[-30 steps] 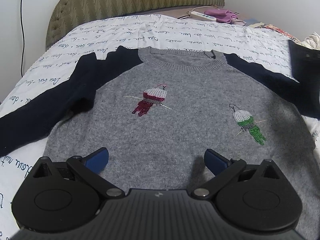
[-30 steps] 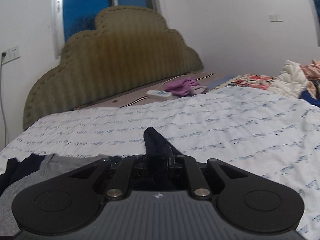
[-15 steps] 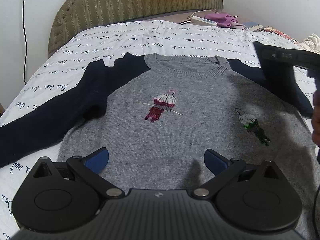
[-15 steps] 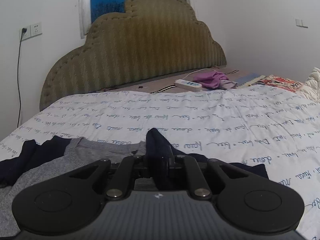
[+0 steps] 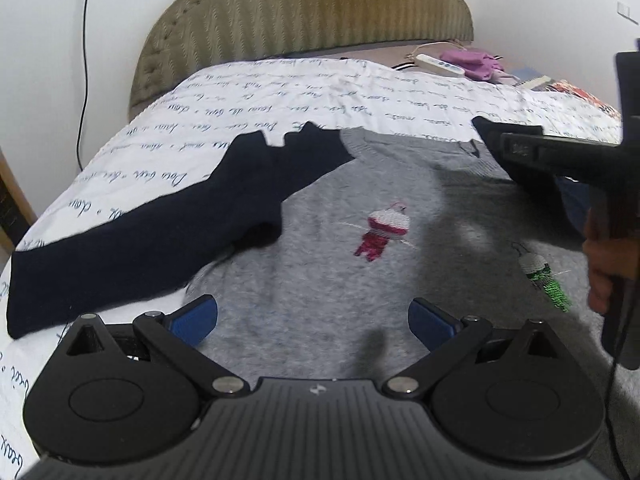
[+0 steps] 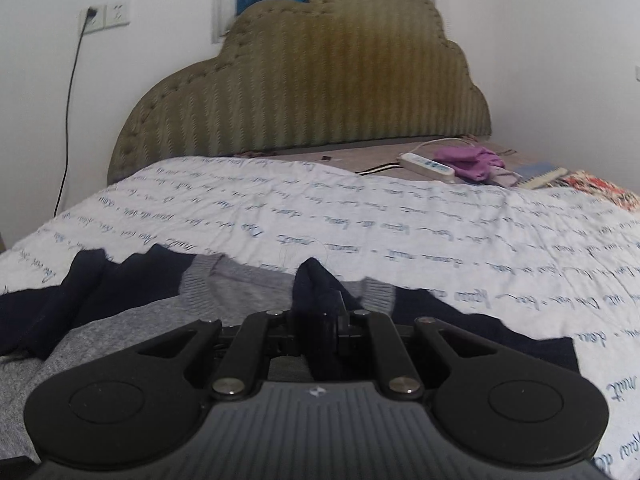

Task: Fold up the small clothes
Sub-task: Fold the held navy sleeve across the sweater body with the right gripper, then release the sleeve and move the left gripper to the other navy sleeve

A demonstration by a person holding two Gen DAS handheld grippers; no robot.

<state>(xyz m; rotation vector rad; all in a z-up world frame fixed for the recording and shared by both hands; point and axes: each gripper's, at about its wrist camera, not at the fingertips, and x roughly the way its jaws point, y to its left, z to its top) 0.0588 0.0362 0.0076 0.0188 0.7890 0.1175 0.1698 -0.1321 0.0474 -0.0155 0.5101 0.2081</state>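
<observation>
A small grey sweater with navy sleeves lies face up and spread flat on a script-printed bedspread, its neckline toward the padded headboard, two embroidered birds showing on the chest. The right gripper is clamped on a fold of navy knit, the cuff end of the right sleeve, which stands pinched above the closed jaws over the collar area; in the left wrist view that same tool reaches in from the right edge, a hand on its grip. The left gripper hovers with its blue pads spread wide over the lower body of the garment, holding nothing. The left sleeve lies stretched out toward the bed's edge, not yet folded in.

The knit looks soft, light and limp: it should drape and sag wherever it is unsupported, and a pinch at one point will likely drag the rest along the cotton cover instead of lifting cleanly. It appears neither slippery nor fragile, though the embroidery could snag. The best holds seem to be the cuffs, the shoulder seams and the ribbed hem, where the fabric is doubled and a narrow pinch bites firmly. A power strip and purple cloth sit near the headboard, well apart.
</observation>
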